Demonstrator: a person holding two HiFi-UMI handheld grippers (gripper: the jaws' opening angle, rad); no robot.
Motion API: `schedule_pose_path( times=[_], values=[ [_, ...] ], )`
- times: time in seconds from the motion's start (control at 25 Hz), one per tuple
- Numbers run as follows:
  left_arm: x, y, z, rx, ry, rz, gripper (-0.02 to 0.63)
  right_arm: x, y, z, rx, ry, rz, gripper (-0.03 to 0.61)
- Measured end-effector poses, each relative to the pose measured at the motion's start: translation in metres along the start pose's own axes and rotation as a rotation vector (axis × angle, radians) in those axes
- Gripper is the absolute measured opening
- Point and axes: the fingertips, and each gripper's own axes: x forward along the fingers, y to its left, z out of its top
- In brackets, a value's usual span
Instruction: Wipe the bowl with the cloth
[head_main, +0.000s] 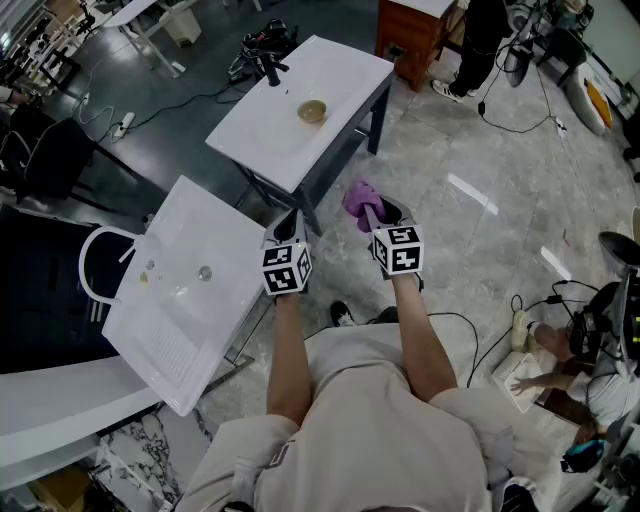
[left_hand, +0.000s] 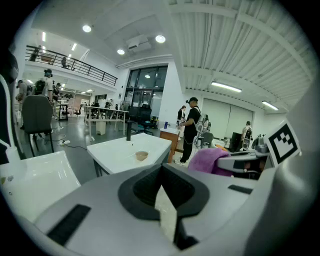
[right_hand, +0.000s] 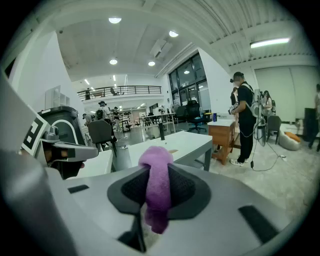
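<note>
White table (head_main: 345, 70) with bowl (head_main: 312, 111), right hand-held gripper (head_main: 372, 213) clamped on cloth (head_main: 357, 197), left hand-held gripper (head_main: 292, 220) closed, empty

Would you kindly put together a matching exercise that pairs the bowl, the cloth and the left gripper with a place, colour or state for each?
Things:
1. bowl
2. cloth
3. left gripper

Descriptions:
a. purple, pinched by the right gripper
b. jaws together, nothing between them
c. on the white table ahead

Pairs: 1-c; 2-a; 3-b
</note>
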Motion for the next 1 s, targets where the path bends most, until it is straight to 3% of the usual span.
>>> schedule_pose_path(
  times=[0.44,1.0],
  values=[
    [0.005,0.007,-0.006,-0.016,0.015,-0.012,0.007,0.000,-0.006,-0.011,0.024,-0.004,-0.048,0.081],
    [0.054,0.027,0.018,-0.030,0.007,0.015,0.008,0.050,-0.030,0.021,0.056,-0.026,0.024,0.084]
  ],
)
